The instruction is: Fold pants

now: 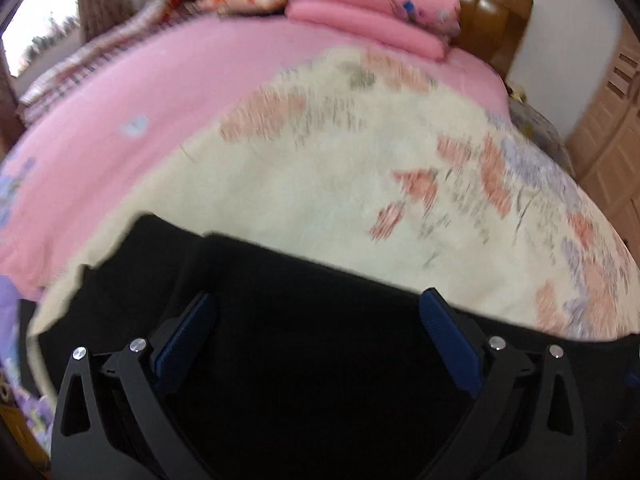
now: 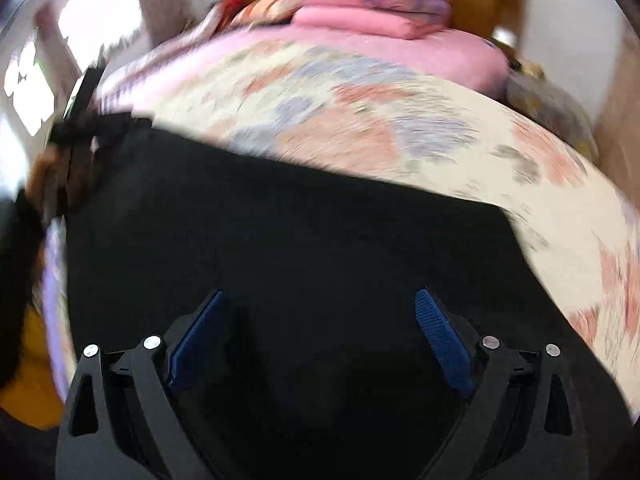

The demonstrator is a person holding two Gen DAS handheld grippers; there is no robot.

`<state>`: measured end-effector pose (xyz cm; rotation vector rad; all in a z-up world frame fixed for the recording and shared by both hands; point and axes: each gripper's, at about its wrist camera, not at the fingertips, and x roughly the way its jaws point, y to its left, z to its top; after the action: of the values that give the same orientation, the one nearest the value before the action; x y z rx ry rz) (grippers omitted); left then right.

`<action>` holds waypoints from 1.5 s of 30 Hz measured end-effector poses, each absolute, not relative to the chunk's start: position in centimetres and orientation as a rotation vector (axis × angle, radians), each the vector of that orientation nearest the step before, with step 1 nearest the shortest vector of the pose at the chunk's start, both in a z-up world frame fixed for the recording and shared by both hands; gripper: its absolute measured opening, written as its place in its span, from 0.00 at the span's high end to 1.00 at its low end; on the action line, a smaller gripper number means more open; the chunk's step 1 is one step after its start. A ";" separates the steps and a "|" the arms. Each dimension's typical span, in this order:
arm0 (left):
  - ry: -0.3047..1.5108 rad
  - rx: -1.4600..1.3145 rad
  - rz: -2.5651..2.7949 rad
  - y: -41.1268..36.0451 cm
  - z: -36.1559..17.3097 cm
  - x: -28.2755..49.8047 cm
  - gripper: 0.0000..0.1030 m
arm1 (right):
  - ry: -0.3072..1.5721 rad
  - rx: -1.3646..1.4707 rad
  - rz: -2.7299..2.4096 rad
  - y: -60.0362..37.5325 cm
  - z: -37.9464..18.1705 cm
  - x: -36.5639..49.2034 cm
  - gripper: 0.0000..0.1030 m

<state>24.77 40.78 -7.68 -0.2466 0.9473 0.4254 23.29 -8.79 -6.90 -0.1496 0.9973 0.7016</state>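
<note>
Black pants (image 1: 248, 276) lie on a cream floral blanket (image 1: 320, 168) spread over the bed. In the left wrist view my left gripper (image 1: 318, 300) stands open just above the pants, its blue pads (image 1: 188, 332) wide apart with only dark cloth showing between them. The right wrist view shows the same black pants (image 2: 280, 220) filling the lower frame. My right gripper (image 2: 322, 298) is open over them too, blue pads (image 2: 440, 332) spread. At the far left of that view sits the other gripper (image 2: 80, 120), blurred. Both views are smeared by motion.
A pink bedsheet (image 1: 140, 92) covers the bed beyond the blanket. Pink pillows (image 1: 372, 8) are stacked against a wooden headboard (image 1: 496, 12). A window (image 1: 40, 20) is at the left, wooden cabinet doors (image 1: 612, 128) at the right.
</note>
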 end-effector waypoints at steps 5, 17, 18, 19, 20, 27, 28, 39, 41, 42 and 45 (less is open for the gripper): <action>0.858 -0.109 0.136 29.0 -3.6 24.3 0.02 | 0.944 -0.110 0.706 -10.3 -5.4 25.1 0.10; 0.923 0.025 -0.009 15.5 -6.3 26.0 0.02 | 0.850 -0.197 0.547 -15.1 -4.0 23.5 0.08; 0.892 0.041 -0.067 13.3 -5.3 24.7 0.02 | 0.852 -0.202 0.519 -16.3 -4.1 22.9 0.08; 0.882 0.052 -0.117 11.6 -5.0 24.0 0.02 | 0.871 -0.202 0.477 -18.1 -4.3 22.2 0.08; 0.879 0.069 -0.180 9.3 -4.9 23.4 0.02 | 0.889 -0.196 0.445 -19.4 -4.6 21.7 0.08; 1.004 0.189 -0.402 -2.6 -9.9 23.4 0.02 | 1.030 -0.003 0.268 -30.0 -8.2 20.9 0.08; 1.021 0.205 -0.381 -3.0 -11.0 24.0 0.01 | 1.034 0.073 0.303 -31.2 -8.3 21.3 0.08; 0.923 0.107 -0.274 0.7 -7.2 19.3 0.02 | 0.914 -0.021 0.323 -30.5 -3.8 13.8 0.06; 0.936 0.112 -0.263 1.4 -7.5 17.7 0.02 | 0.953 -0.103 0.345 -29.1 -5.1 11.5 0.06; 0.945 0.115 -0.257 1.4 -7.7 17.4 0.02 | 0.975 -0.149 0.348 -28.4 -6.0 10.8 0.06; 1.016 0.135 -0.239 1.8 -10.2 17.4 0.01 | 0.965 -0.172 0.339 -27.8 -8.2 9.7 0.04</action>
<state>17.41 1.84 -10.22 0.1349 1.0160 -0.2388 9.73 -27.84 -8.17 -0.1719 0.9649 0.3387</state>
